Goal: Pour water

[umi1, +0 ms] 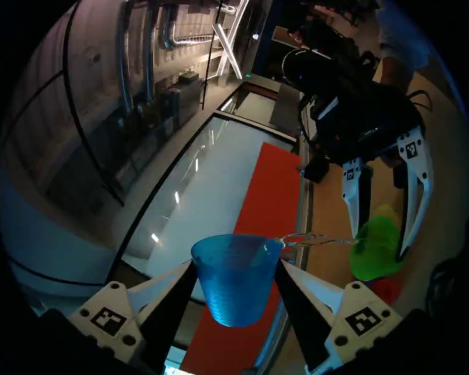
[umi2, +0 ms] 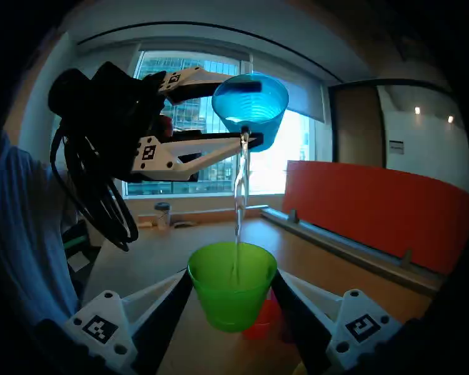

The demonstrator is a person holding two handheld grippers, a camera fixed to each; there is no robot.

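Note:
My left gripper (umi1: pixel 234 275) is shut on a translucent blue cup (umi1: pixel 236 281), which is tipped over. A thin stream of water (umi1: pixel 316 239) leaves its rim toward a green cup (umi1: pixel 377 249) held between the fingers of my right gripper (umi1: pixel 378 240). In the right gripper view, the right gripper (umi2: pixel 232 281) is shut on the green cup (umi2: pixel 232 290), upright above the wooden table (umi2: pixel 166 262). The tilted blue cup (umi2: pixel 251 109) hangs above it in the left gripper (umi2: pixel 250 109), and the water stream (umi2: pixel 239 187) falls into the green cup.
An orange-red divider panel (umi2: pixel 378 209) runs along the table's right side, with a metal rail (umi2: pixel 334 244) at its foot. A red cup (umi2: pixel 262 319) sits below the green one. A small lidded cup (umi2: pixel 163 214) stands by the window sill. A person's blue sleeve (umi2: pixel 22 250) is at the left.

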